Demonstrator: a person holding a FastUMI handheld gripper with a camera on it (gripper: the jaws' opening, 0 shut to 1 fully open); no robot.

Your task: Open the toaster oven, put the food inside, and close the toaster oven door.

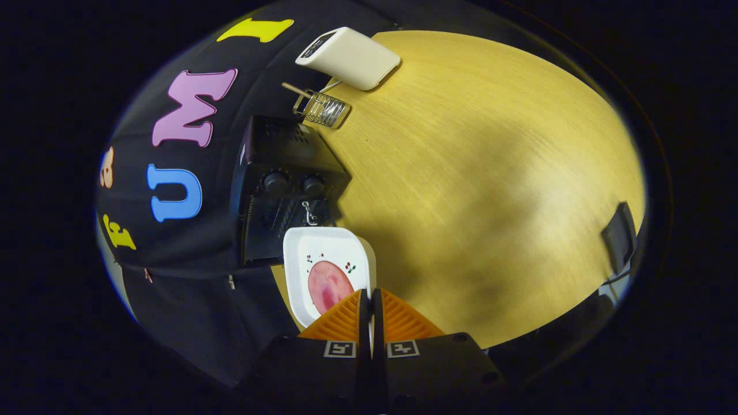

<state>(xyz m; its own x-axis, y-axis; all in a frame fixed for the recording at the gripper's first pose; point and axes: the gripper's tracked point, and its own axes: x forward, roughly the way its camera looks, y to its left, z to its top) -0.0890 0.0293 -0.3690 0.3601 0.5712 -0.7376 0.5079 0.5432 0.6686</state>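
The gripper [371, 295] has its two fingers pressed close together, with only a thin gap, and the rim of a white plate [300, 259] sits in that gap, so the fingers are holding the plate by its near edge. The plate is square with rounded corners and has small cherry drawings on it. On it lies the food [326, 286], a flat, round, pink slice with a darker red spot, just ahead of the fingertips.

Just beyond the plate stands the toaster oven [282, 173], a black box with two round knobs on its front and vent slots on its top. Whether its door is open I cannot tell. It stands at the edge of the yellow wooden worktop [490, 173], against the black cloth wall. Further beyond it lie a small wire rack [323, 108] and a cream-white flat box [349, 56].
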